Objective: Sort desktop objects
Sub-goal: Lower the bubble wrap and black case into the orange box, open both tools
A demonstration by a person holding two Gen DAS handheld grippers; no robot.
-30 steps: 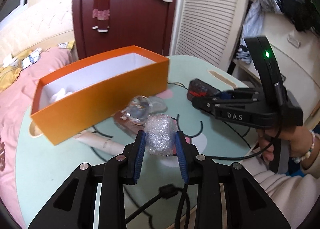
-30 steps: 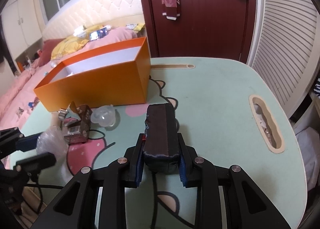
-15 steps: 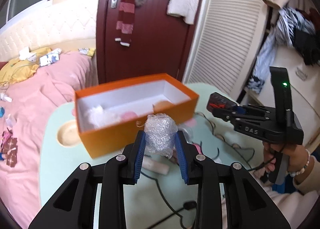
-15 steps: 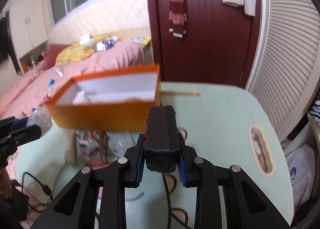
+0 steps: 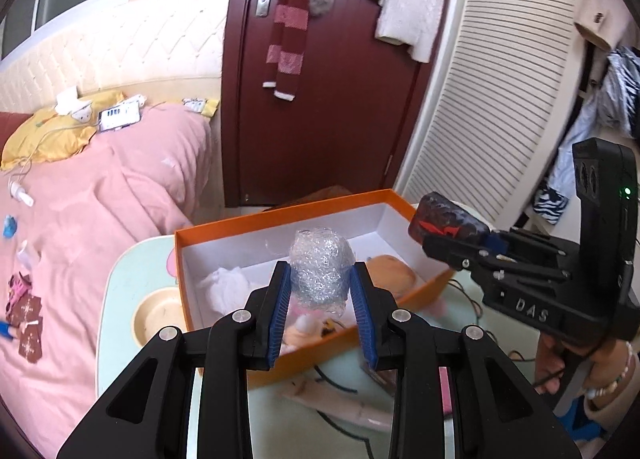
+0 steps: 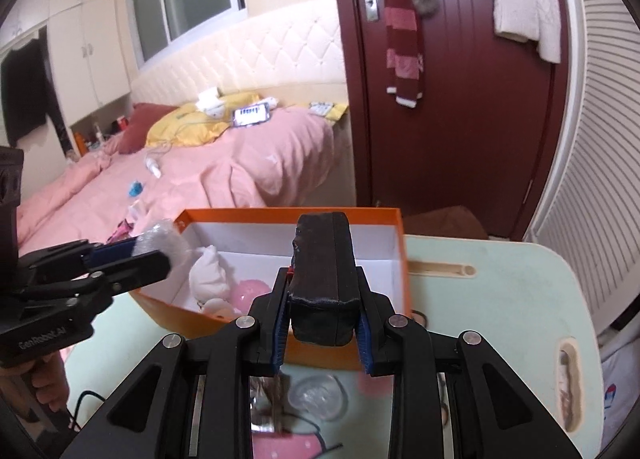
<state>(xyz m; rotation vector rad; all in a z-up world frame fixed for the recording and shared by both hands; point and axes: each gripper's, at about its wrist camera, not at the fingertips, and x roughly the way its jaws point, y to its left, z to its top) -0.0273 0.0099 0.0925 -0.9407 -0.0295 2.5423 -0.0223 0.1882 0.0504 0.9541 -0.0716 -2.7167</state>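
My left gripper [image 5: 322, 301] is shut on a crumpled ball of bubble wrap [image 5: 320, 269], held in the air over the near part of the open orange box [image 5: 280, 217]. My right gripper [image 6: 322, 313] is shut on a dark rectangular block [image 6: 324, 279] and hangs over the box's near wall [image 6: 320, 355]. In the left wrist view the right gripper [image 5: 460, 239] shows at the right with the block [image 5: 444, 223] above the box's right end. In the right wrist view the left gripper [image 6: 132, 255] shows at the left with the wrap [image 6: 162, 241]. The box holds a white soft toy [image 6: 208, 271] and a pink ball [image 6: 250, 293].
The box stands on a pale green table [image 6: 500, 307] with a slot [image 6: 438, 270]. A clear plastic lid [image 6: 318, 395], a small packet [image 6: 264, 399], a paper roll [image 5: 340, 403] and cables [image 5: 468, 295] lie in front of the box. A pink bed [image 5: 100, 199] is beyond the table.
Both grippers have risen and moved toward the orange box with their loads. The box's inside now shows in both views. The jaws stayed shut on the wrap and the block.
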